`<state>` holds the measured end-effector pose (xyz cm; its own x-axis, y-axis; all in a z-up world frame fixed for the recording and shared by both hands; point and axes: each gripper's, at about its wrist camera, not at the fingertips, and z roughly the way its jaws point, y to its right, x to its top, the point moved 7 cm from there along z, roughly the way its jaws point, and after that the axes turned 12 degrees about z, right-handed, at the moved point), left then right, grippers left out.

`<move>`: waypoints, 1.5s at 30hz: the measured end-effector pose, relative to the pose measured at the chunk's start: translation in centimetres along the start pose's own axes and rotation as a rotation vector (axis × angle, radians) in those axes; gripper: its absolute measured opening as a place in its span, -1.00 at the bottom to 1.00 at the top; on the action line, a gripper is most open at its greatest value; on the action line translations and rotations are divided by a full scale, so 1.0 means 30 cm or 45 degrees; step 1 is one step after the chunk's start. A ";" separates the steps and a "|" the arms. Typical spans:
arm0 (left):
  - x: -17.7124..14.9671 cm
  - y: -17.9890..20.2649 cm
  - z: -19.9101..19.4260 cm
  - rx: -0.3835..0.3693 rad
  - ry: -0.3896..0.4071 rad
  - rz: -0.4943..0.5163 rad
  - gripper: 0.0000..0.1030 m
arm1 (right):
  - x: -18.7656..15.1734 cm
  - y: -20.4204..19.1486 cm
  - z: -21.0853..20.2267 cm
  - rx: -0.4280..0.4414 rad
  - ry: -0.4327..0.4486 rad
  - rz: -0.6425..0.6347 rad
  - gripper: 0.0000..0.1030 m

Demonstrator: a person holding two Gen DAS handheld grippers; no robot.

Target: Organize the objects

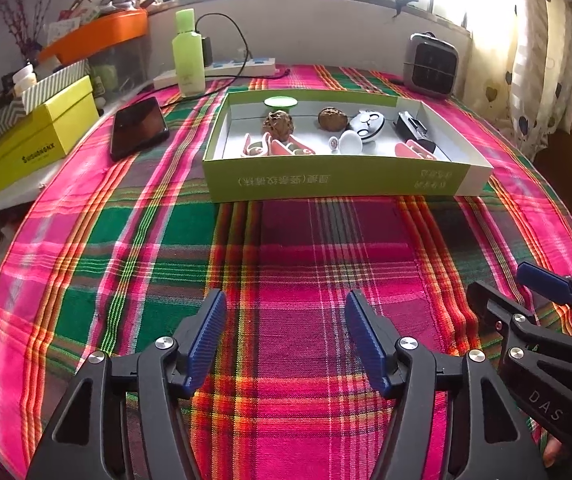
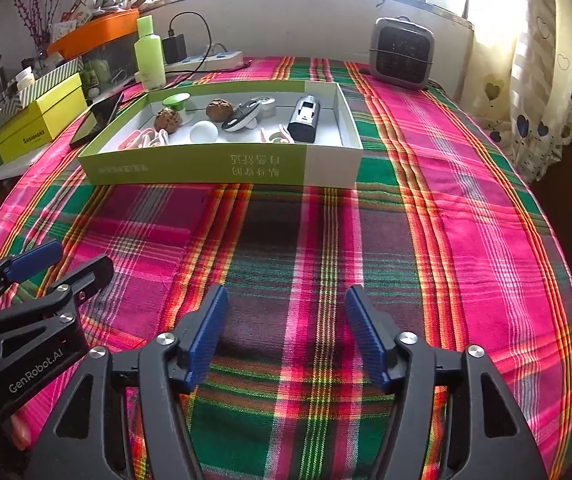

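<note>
Two walnuts [image 1: 279, 121] [image 1: 332, 117] in one green box [image 1: 326, 178]. One phone [image 1: 139, 127], one green bottle [image 1: 188, 54], one heater [image 1: 432, 65].

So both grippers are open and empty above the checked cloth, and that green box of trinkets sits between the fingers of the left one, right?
Not quite. The green box sits farther back on the cloth, well beyond the left gripper, as the left wrist view shows. Both it and the right gripper are indeed open and empty.

"GenRobot.AI" on left claw [image 2: 36, 264] body; "DAS" on right claw [image 1: 526, 280] body; "SUDARONX", uncertain, on yellow box [image 1: 38, 136].
</note>
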<state>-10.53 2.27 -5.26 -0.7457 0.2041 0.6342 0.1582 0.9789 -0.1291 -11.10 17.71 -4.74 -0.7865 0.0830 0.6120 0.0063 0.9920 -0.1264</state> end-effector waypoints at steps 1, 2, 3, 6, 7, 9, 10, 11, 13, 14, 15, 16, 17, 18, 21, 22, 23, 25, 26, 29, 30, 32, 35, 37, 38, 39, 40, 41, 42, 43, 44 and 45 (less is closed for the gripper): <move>-0.001 0.000 -0.001 0.001 0.001 -0.002 0.20 | 0.000 0.002 0.000 0.000 -0.001 0.003 0.24; -0.001 0.000 -0.002 0.002 0.002 -0.005 0.20 | 0.000 0.002 0.000 -0.004 0.000 0.001 0.26; -0.003 0.001 -0.003 0.005 0.003 -0.007 0.20 | 0.000 0.001 0.000 -0.008 0.001 0.000 0.27; -0.003 0.002 -0.005 0.006 0.004 -0.010 0.21 | -0.001 0.001 0.001 -0.007 0.000 0.004 0.28; -0.002 0.004 -0.004 0.005 0.004 -0.010 0.21 | 0.000 0.002 0.001 -0.007 0.000 0.004 0.28; -0.003 0.004 -0.005 0.015 0.003 -0.007 0.22 | 0.000 0.001 0.001 -0.007 0.000 0.004 0.28; -0.003 0.002 -0.005 0.019 0.003 -0.006 0.23 | 0.000 0.002 0.001 -0.007 0.001 0.004 0.28; -0.005 0.003 -0.006 0.018 0.005 -0.007 0.24 | 0.000 0.002 0.001 -0.008 0.001 0.004 0.28; -0.004 0.001 -0.006 0.012 0.008 -0.011 0.25 | -0.001 0.004 0.001 -0.008 0.002 0.005 0.28; -0.004 0.000 -0.006 0.008 0.009 -0.013 0.26 | -0.001 0.005 0.001 -0.007 0.002 0.006 0.29; -0.004 0.000 -0.006 0.007 0.009 -0.013 0.26 | -0.001 0.004 0.000 -0.008 0.003 0.006 0.29; -0.005 0.000 -0.006 0.007 0.009 -0.012 0.26 | -0.001 0.005 0.000 -0.009 0.003 0.006 0.29; -0.004 0.000 -0.006 0.006 0.010 -0.013 0.26 | -0.002 0.005 -0.001 -0.009 0.004 0.008 0.29; -0.005 0.000 -0.006 0.006 0.010 -0.013 0.26 | -0.003 0.005 -0.002 -0.010 0.005 0.009 0.29; -0.004 0.001 -0.005 0.004 0.010 -0.015 0.27 | -0.004 0.003 -0.002 -0.012 0.008 0.011 0.29; -0.004 0.002 -0.005 0.003 0.011 -0.015 0.27 | -0.004 0.003 -0.003 -0.013 0.008 0.011 0.29; -0.005 0.001 -0.006 0.003 0.011 -0.015 0.27 | -0.004 0.003 -0.003 -0.013 0.008 0.011 0.30; -0.004 0.000 -0.005 0.003 0.011 -0.015 0.27 | -0.005 0.003 -0.003 -0.013 0.008 0.012 0.30; -0.006 0.000 -0.005 0.004 0.011 -0.015 0.27 | -0.005 0.003 -0.003 -0.014 0.009 0.011 0.30; -0.006 -0.001 -0.005 0.002 0.012 -0.016 0.27 | -0.005 0.004 -0.003 -0.014 0.009 0.012 0.30; -0.006 -0.001 -0.005 0.001 0.012 -0.016 0.27 | -0.004 0.004 -0.004 -0.014 0.010 0.013 0.30; -0.007 0.002 -0.005 -0.001 0.014 -0.018 0.27 | -0.004 0.003 -0.004 -0.015 0.011 0.014 0.30; -0.007 0.002 -0.006 -0.001 0.014 -0.017 0.27 | -0.006 0.006 -0.005 -0.015 0.015 0.018 0.30; -0.007 0.003 -0.007 0.000 0.014 -0.017 0.27 | -0.006 0.007 -0.006 -0.015 0.016 0.018 0.30; -0.007 0.003 -0.007 0.000 0.014 -0.017 0.27 | -0.006 0.007 -0.006 -0.015 0.016 0.019 0.30; -0.007 0.002 -0.007 0.000 0.014 -0.017 0.27 | -0.006 0.006 -0.006 -0.016 0.015 0.019 0.31; -0.008 0.002 -0.007 0.000 0.014 -0.017 0.27 | -0.006 0.006 -0.006 -0.016 0.015 0.018 0.31; -0.007 0.003 -0.007 0.001 0.013 -0.016 0.27 | -0.006 0.007 -0.007 -0.016 0.015 0.019 0.31; -0.007 0.003 -0.007 0.000 0.014 -0.016 0.27 | -0.006 0.006 -0.007 -0.015 0.015 0.020 0.31; -0.007 0.002 -0.007 -0.001 0.014 -0.018 0.27 | -0.006 0.006 -0.007 -0.015 0.014 0.020 0.31; -0.007 0.003 -0.007 -0.001 0.014 -0.018 0.27 | -0.006 0.006 -0.007 -0.016 0.015 0.019 0.31; -0.008 0.002 -0.007 -0.001 0.014 -0.018 0.27 | -0.006 0.006 -0.008 -0.017 0.015 0.019 0.31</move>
<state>-10.20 2.27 -5.25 -0.7406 0.1904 0.6444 0.1483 0.9817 -0.1197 -10.82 17.88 -4.69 -0.7792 0.0987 0.6190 0.0261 0.9918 -0.1254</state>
